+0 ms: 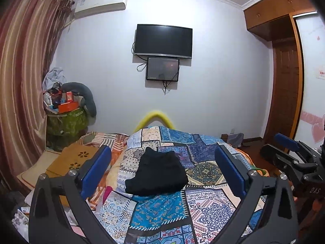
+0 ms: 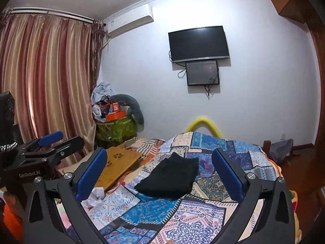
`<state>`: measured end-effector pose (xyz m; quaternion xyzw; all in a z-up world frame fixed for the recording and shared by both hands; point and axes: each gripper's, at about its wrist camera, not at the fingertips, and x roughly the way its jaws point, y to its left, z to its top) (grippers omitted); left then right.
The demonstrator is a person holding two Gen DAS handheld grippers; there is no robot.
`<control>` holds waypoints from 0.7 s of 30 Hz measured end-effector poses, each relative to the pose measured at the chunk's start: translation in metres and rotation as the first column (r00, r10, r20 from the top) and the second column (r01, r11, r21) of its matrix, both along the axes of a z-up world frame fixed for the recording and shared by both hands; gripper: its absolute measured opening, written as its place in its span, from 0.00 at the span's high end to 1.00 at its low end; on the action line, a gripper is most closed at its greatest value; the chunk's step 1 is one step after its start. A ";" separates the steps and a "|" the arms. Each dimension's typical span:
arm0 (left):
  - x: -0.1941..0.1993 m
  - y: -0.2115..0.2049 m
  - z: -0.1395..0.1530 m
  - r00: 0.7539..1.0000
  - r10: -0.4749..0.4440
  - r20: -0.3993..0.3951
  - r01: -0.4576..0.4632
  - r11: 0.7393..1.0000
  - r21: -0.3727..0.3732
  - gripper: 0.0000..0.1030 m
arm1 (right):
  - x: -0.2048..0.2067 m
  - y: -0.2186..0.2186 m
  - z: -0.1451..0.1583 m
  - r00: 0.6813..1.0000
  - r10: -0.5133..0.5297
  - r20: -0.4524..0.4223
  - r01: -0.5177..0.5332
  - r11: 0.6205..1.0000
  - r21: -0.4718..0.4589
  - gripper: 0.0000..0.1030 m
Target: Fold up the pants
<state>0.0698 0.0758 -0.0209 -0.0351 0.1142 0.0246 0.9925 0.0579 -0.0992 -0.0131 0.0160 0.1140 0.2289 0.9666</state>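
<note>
While folded pants (image 1: 156,174) lie on quilt (image 1: 203,207), tongs apart

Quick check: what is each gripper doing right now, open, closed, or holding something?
Left gripper: open, holding nothing; the black pants lie on the bed beyond it.
Right gripper: open, holding nothing.

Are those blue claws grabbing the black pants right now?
Apart. In both wrist views the left gripper and right gripper stand open, short of the folded black pants on the quilt.
</note>
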 end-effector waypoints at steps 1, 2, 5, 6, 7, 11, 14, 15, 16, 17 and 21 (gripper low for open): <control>0.000 0.000 0.000 1.000 0.000 -0.002 0.000 1.000 0.000 0.00 | 0.000 0.000 0.000 1.000 0.001 -0.002 -0.001 1.000 -0.001 0.01; 0.001 0.000 -0.001 1.000 -0.001 -0.004 0.001 1.000 0.000 0.01 | 0.000 -0.001 0.000 1.000 0.001 -0.003 -0.001 1.000 0.000 0.01; 0.002 -0.001 -0.001 1.000 0.002 -0.008 -0.002 1.000 0.004 0.00 | 0.000 -0.002 0.000 1.000 -0.002 -0.005 0.002 1.000 0.003 0.01; 0.004 -0.002 0.000 1.000 0.003 -0.009 -0.003 1.000 0.006 0.00 | 0.000 -0.002 0.000 1.000 -0.003 -0.006 0.003 1.000 0.005 0.01; 0.004 -0.003 0.000 1.000 0.004 -0.010 -0.003 1.000 0.008 0.00 | 0.000 -0.003 0.000 1.000 -0.002 -0.007 0.002 1.000 0.006 0.01; 0.005 -0.004 -0.001 1.000 -0.003 -0.016 0.003 1.000 0.003 0.00 | 0.000 -0.003 0.000 1.000 -0.001 -0.012 0.001 1.000 0.007 0.01; 0.006 -0.004 -0.002 1.000 -0.004 -0.019 0.004 1.000 0.001 0.00 | 0.000 -0.004 0.000 1.000 0.000 -0.013 0.000 1.000 0.005 0.01; 0.006 -0.004 -0.002 1.000 -0.004 -0.020 0.004 1.000 0.000 0.00 | 0.000 -0.004 0.000 1.000 0.001 -0.013 0.000 1.000 0.006 0.01; 0.006 -0.004 -0.002 1.000 -0.004 -0.020 0.004 1.000 0.000 0.00 | -0.001 -0.004 0.001 1.000 0.001 -0.014 -0.001 1.000 0.006 0.01; 0.006 -0.004 -0.002 1.000 -0.004 -0.020 0.004 1.000 0.000 0.00 | -0.001 -0.004 0.001 1.000 0.000 -0.014 0.000 1.000 0.006 0.01; 0.006 -0.003 -0.002 1.000 -0.003 -0.021 0.003 1.000 0.000 0.00 | 0.000 -0.004 0.002 1.000 -0.001 -0.016 0.001 1.000 0.008 0.01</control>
